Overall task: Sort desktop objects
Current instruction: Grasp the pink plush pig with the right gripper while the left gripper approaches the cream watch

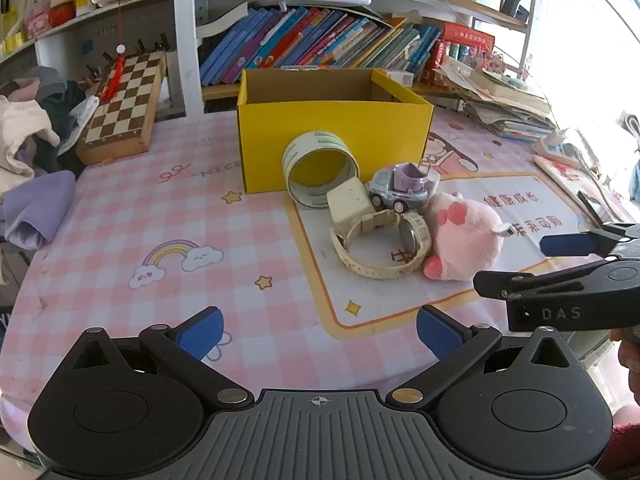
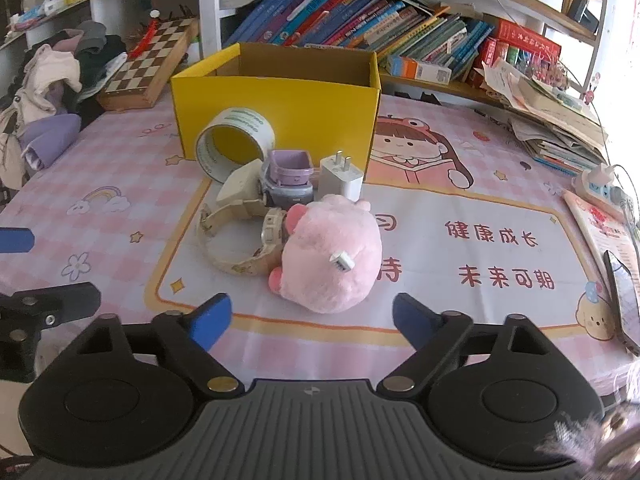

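Both claws wide open and empty, short of a heap of small things before the box.

The right claw (image 2: 311, 322) faces the plush (image 2: 332, 254) straight ahead and near, nearer than the left claw (image 1: 319, 332), which sits back and to the left of the heap. The plush lies on its side on the table (image 2: 460, 184), long axis running away from the claw toward the box (image 2: 280, 112), head end to the far side, touching the watch (image 2: 236, 240) on its left. Behind them crowd the toy truck (image 2: 286, 182), charger (image 2: 340, 178) and tape roll (image 2: 234, 138), which leans on the box front. The right claw looks best placed to take the plush first.
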`<state>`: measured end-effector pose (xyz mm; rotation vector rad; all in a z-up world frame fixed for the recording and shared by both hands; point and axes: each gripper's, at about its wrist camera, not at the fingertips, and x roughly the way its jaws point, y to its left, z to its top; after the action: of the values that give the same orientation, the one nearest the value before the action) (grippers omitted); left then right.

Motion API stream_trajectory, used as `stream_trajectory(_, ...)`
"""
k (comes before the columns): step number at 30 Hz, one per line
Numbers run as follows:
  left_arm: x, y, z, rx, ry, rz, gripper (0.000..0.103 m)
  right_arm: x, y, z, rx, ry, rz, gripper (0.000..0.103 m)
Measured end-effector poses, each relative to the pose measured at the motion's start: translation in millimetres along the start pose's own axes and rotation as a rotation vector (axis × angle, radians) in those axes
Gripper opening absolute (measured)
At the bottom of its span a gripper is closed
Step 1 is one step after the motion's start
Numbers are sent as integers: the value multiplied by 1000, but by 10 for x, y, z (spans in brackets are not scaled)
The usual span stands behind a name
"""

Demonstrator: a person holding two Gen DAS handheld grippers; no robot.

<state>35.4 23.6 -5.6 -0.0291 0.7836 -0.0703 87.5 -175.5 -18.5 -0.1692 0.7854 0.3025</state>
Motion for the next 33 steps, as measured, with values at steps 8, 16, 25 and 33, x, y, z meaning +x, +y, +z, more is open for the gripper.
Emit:
stream_trajectory(8, 175, -53, 104, 17, 11, -42, 103, 243, -91, 161, 0, 36, -20, 85)
stream_trajectory(16, 456, -185, 186, 86, 46, -63, 93, 495, -154, 318, -23, 72, -10, 85)
stream_trajectory(25, 738, -386, 285, 186, 60, -73, 85, 660, -269, 407, -36, 97, 14, 58)
stream_trajectory(33, 974, -492, 372, 214, 71, -69, 86, 662, -423, 408, -24, 97, -8, 56)
